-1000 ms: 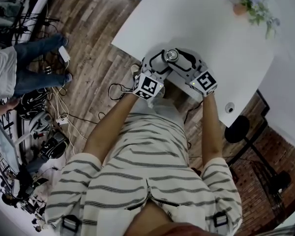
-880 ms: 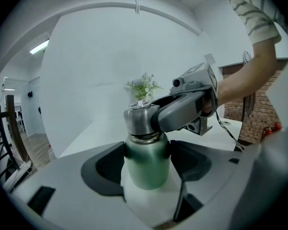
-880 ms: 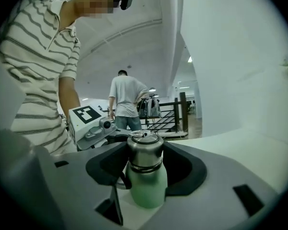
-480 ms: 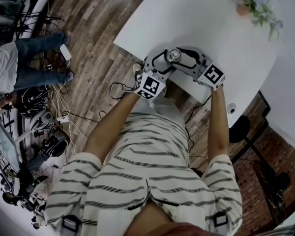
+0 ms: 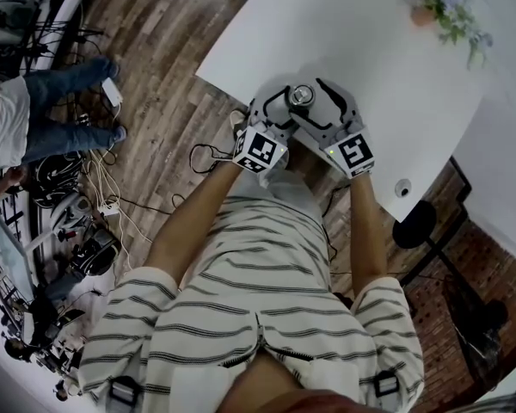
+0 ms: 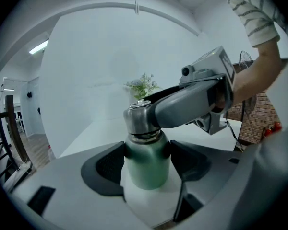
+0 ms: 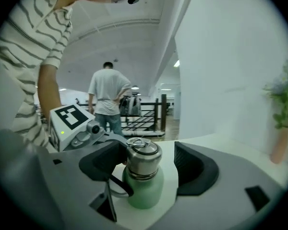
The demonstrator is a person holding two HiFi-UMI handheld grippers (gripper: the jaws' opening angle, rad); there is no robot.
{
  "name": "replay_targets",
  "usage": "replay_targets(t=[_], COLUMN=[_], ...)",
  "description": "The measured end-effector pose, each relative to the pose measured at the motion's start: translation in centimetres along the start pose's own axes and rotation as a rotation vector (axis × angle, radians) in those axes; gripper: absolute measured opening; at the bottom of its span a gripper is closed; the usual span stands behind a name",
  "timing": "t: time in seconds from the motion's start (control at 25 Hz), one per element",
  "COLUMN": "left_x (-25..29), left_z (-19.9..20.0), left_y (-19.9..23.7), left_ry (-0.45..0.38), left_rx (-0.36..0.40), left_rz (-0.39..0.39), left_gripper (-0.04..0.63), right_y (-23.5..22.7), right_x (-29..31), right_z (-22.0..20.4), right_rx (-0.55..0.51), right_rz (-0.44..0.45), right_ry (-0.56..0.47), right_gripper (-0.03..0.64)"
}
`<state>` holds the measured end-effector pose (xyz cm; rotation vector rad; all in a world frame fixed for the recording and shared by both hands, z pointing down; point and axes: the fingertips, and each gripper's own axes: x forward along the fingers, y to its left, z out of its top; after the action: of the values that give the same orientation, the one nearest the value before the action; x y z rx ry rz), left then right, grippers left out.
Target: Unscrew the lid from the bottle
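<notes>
White table (image 5: pixel 327 24) carries a green metal bottle (image 6: pixel 145 174) near its 6 o'clock edge; left gripper (image 6: pixel 147 161) clamps the body, right gripper (image 7: pixel 149 166) is opening its jaws around the round steel lid (image 7: pixel 144 155)

Pale green bottle (image 7: pixel 143 191) with brushed silver lid (image 7: pixel 143 158), between the grey left gripper's (image 6: pixel 146 163) black pads (image 6: pixel 108 166); plain white table (image 5: pixel 353 33) beneath them.
</notes>
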<state>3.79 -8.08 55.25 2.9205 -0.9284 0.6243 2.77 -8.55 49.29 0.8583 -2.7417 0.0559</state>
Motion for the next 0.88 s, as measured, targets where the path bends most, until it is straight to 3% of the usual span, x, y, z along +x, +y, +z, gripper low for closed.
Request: replay_targets(t=[0.16,0.36,0.44,0.64,0.88], left_x=[0.2,0.3,0.1,0.0,0.0], left_z=[-0.1,0.0,0.0,-0.1,0.0], left_y=[0.1,0.0,-0.3,-0.5,0.0], left_ry=[0.002,0.0,0.001,0.002,0.001], left_rx=[-0.001,0.0,0.001,0.001,-0.004], left_rz=[0.003,0.006,0.006,0.007,0.008], left_gripper=[0.302,0.302,0.302,0.302,0.302], right_y=[-0.2,-0.4,-0.2,0.0,-0.2], right_x=[-0.1,-0.3,-0.5,-0.5,-0.1], right_z=[0.2,-0.8,-0.7,-0.9,-0.6], right_rx=[0.117,0.214,0.231,0.208,0.17], right_rz=[-0.251,-0.434,-0.463,-0.489,-0.428], right_ry=[-0.05,-0.053,-0.055,-0.045,-0.052], right_gripper=[0.347,0.307,0.268,0.247,0.239])
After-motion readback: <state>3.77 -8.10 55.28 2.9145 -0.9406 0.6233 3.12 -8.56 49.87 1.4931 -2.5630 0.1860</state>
